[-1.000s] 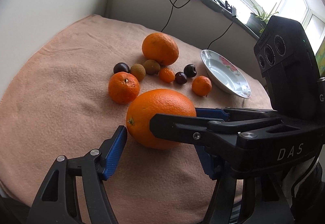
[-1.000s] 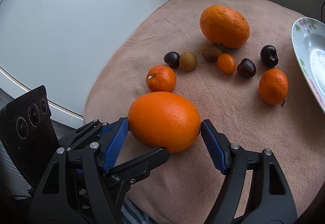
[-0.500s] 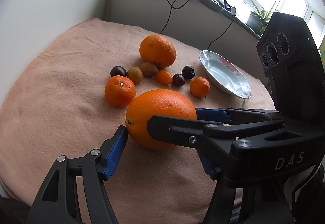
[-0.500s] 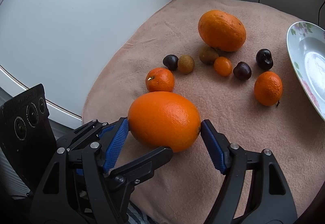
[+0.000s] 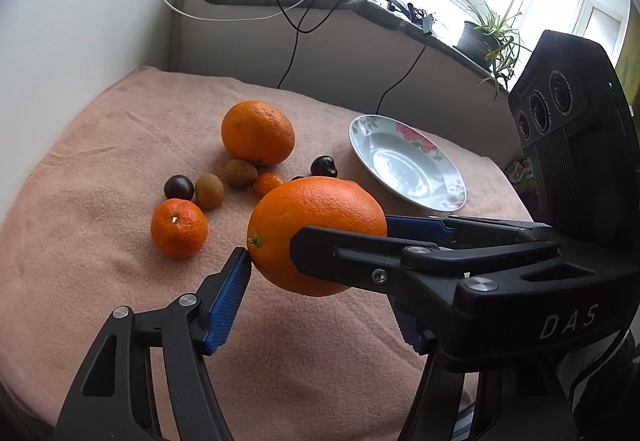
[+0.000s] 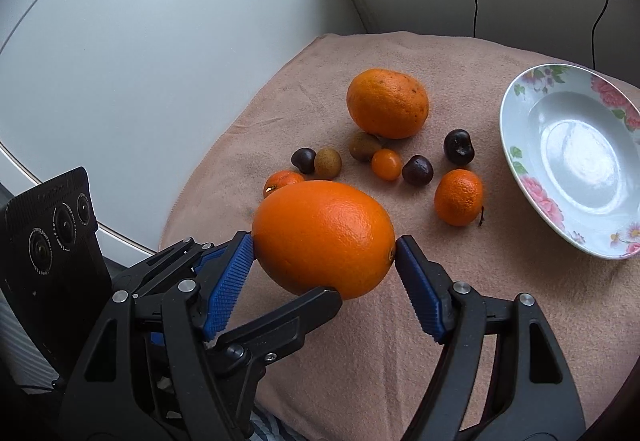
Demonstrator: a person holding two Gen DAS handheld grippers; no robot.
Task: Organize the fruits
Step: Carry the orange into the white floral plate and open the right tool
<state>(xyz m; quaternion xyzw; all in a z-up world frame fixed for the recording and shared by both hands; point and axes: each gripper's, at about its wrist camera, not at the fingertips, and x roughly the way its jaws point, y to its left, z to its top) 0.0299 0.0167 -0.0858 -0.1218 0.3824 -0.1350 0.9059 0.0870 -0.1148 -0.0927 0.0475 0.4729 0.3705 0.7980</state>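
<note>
The big orange [image 6: 324, 237] is held above the bench between the jaws of both the left gripper [image 5: 316, 273] and the right gripper [image 6: 324, 261], while the plate [image 6: 516, 161] is not filled and the other fruits are left on the blanket [image 6: 520, 321].

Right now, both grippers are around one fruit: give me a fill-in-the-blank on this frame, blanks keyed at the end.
1. Both grippers grip the same large ____ between their blue pads.
2. The flowered plate holds ____ fruit.
3. The number of dark cherries lying on the pink cloth is ____.
4. The other big orange rests on the ____.

Missing words: orange; no; three; cloth
</note>
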